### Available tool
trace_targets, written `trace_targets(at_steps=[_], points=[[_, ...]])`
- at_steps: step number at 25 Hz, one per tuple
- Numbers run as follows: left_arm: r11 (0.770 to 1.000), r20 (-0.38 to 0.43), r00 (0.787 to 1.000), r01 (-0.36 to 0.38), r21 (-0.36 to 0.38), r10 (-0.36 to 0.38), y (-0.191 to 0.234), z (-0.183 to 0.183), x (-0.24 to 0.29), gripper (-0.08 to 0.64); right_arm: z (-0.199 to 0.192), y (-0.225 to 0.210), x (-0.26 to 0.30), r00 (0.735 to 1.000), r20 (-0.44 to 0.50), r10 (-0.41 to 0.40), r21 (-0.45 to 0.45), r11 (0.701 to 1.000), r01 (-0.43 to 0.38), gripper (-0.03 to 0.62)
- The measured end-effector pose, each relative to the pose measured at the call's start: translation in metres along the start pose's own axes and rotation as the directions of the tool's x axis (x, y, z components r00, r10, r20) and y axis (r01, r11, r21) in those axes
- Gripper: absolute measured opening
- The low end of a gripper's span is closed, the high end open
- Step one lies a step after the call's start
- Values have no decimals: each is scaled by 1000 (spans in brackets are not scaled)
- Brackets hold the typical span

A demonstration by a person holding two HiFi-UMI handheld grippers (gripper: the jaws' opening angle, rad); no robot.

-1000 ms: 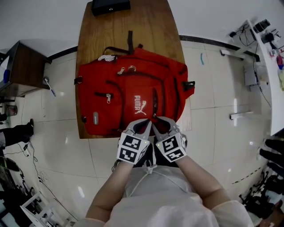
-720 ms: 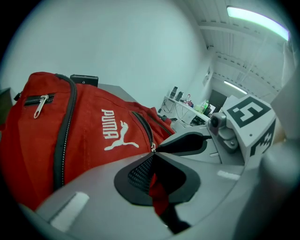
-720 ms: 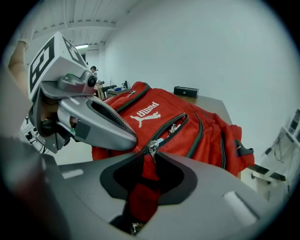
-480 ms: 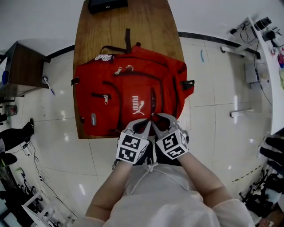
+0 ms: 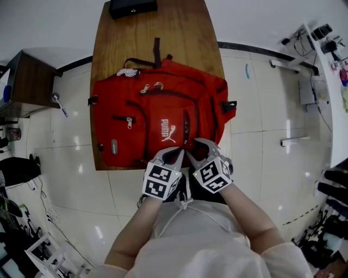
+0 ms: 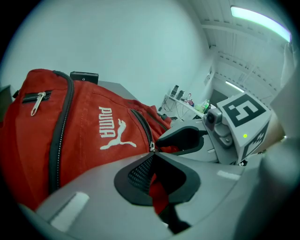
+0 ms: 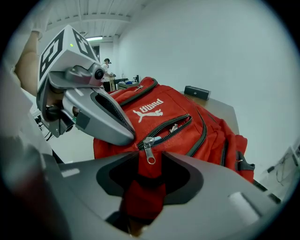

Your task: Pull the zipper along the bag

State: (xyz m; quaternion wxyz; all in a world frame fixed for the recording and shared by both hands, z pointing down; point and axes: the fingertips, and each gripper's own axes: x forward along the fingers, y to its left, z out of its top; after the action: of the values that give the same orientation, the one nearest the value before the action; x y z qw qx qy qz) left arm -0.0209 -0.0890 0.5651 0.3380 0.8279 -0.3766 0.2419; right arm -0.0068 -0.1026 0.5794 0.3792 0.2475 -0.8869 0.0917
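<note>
Right gripper view: right gripper (image 7: 148, 176) fingers are opening by the pull (image 7: 150, 153) at the near edge of the bag (image 7: 187, 110). Left gripper (image 6: 154, 161) fingers pinch the bag. The loose pull could flop and be missed.

The backpack (image 5: 141, 125) lies on the worktop (image 5: 163, 38), ahead of both pairs of fingers. The left gripper (image 5: 174, 155) and right gripper (image 5: 200, 149) sit side by side at its near edge, each with backpack fabric between its fingers; the right gripper's are opening. A zipper pull (image 7: 149, 152) hangs just before the right fingers. A box (image 5: 133, 7) sits far beyond the fingers, behind the backpack at the worktop's far end.
</note>
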Motion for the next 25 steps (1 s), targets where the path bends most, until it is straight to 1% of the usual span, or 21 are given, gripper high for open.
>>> trace_targets(at_steps=[2, 5, 8, 13, 16, 18, 19, 22, 24, 25], points=[[1000, -5, 1000, -5, 3, 5, 0, 0, 2, 6, 0, 1, 1, 1000, 9, 5, -8, 1000, -5, 133], [1000, -22, 1000, -18, 0, 18, 2, -2, 3, 6, 1, 8, 2, 1000, 19, 22, -29, 999, -22, 69], [1000, -43, 999, -24, -12, 23, 5, -3, 5, 6, 0, 9, 1, 998, 18, 52, -3, 999, -52, 61], [1000, -64, 998, -23, -7, 22, 4, 0, 8, 6, -2, 6, -4, 990, -8, 139, 43, 989, -139, 58], [1000, -65, 998, -16, -7, 15, 0, 3, 12, 6, 0, 6, -8, 982, -14, 186, 111, 977, -184, 57], [1000, -70, 997, -13, -7, 12, -3, 3, 14, 6, 3, 3, -12, 980, -3, 199, 147, 969, -196, 57], [1000, -72, 997, -13, -6, 13, -3, 2, 15, 6, 5, 0, -14, 980, 3, 197, 150, 969, -195, 57], [1000, -75, 997, -14, -10, 13, -3, -1, 19, 6, 11, -7, -20, 986, 15, 168, 96, 981, -168, 55], [999, -84, 996, -6, -32, 4, -3, -4, 21, 6, 18, -13, -22, 989, 31, 142, 56, 988, -143, 50], [999, -87, 996, 0, -50, -4, -3, -6, 22, 6, 21, -16, -23, 991, 37, 131, 33, 991, -132, 5]])
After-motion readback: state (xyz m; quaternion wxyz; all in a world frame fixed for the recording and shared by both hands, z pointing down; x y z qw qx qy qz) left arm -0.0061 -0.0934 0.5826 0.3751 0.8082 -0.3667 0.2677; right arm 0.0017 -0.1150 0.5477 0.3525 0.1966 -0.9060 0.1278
